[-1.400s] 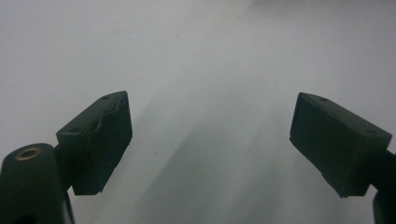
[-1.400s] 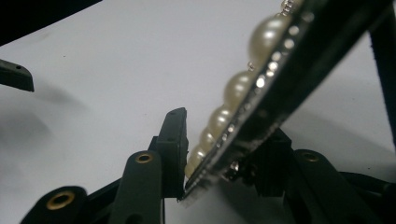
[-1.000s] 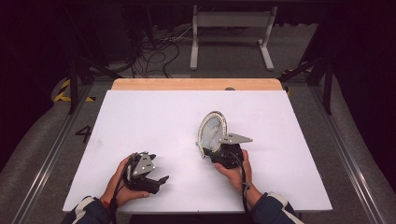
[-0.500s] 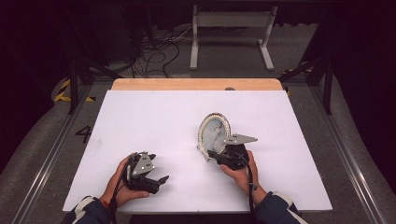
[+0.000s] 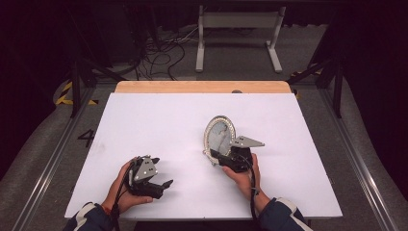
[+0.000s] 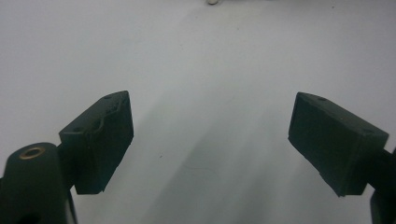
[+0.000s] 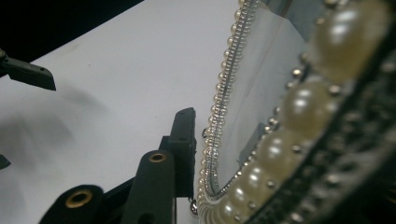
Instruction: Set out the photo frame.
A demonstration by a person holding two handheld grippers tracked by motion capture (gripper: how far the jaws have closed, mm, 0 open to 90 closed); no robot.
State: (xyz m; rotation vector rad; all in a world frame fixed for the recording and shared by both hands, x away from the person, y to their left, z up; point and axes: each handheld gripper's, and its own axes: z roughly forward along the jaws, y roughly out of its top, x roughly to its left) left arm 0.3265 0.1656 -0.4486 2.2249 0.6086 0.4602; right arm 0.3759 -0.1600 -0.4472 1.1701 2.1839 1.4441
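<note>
So my right gripper [image 5: 222, 156] has the oval mirror [image 5: 220, 136] with the pearl rim by its lower edge, standing it up on the white table [image 5: 159, 120], right of the middle. The jaws have just been opening a bit, but in the right gripper view one pad [image 7: 184, 135] sits against the beaded frame [image 7: 261, 154]. My left gripper [image 5: 156, 185] rests near the front edge, jaws wide with nothing between them.
</note>
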